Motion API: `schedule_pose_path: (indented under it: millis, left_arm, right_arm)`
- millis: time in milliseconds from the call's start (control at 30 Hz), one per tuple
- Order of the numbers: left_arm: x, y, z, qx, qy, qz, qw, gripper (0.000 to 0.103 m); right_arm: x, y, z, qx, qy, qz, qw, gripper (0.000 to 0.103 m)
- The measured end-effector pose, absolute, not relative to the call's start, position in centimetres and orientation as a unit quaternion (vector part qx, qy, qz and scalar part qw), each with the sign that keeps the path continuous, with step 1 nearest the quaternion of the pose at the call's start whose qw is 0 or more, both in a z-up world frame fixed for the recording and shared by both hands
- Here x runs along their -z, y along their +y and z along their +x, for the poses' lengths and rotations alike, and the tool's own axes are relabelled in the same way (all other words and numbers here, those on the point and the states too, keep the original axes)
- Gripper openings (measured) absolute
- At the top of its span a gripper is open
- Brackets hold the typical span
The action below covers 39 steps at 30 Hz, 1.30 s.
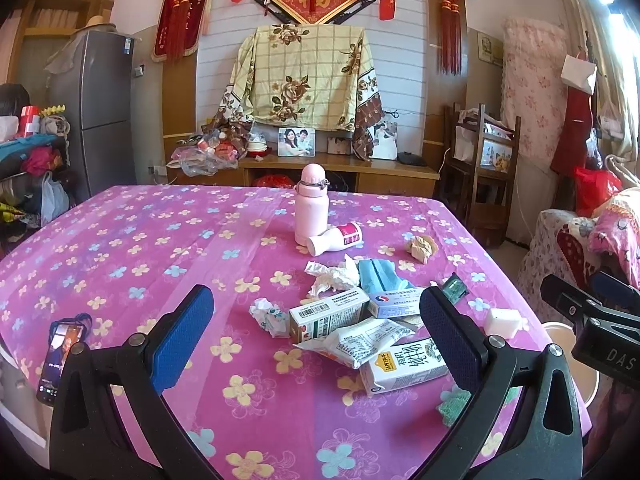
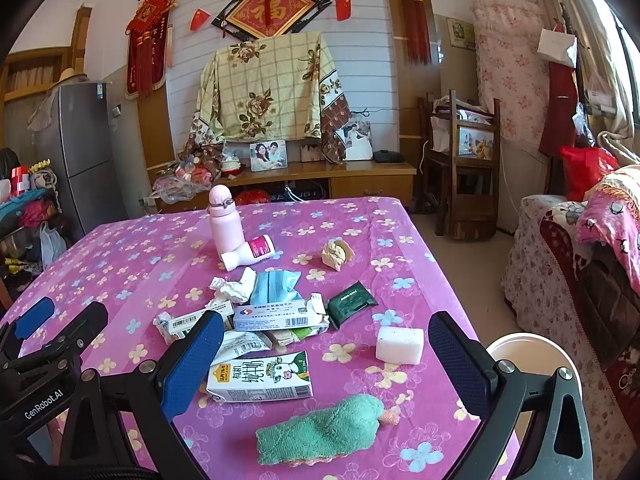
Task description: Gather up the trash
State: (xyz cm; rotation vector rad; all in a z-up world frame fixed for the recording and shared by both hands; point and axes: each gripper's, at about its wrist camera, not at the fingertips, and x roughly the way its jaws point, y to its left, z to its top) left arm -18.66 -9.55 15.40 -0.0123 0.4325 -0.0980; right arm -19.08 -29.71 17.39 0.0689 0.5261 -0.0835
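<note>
While both tools (image 1: 316, 340) (image 2: 326, 356) gape wide and empty, crumpled trash (image 2: 260, 320) litters the pink table (image 2: 140, 248)

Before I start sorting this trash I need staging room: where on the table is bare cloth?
The tablecloth is bare over its left half, from the pink bottle across to the phone at the near-left edge. It is crowded centre-right: tissues, boxes and milk carton overlap. A smaller gap lies between the crumpled brown paper and the far-right edge.
</note>
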Motion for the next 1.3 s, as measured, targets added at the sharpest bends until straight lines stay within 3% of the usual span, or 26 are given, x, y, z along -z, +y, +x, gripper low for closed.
schedule_pose_path:
  millis: [1300]
  left_arm:
    - [-15.5,-9.43,-18.82,0.043,0.221,-0.014,0.974,0.102]
  right_arm:
    - [-17.52,-30.31,-19.44,0.043,0.256,0.038,0.965,0.102]
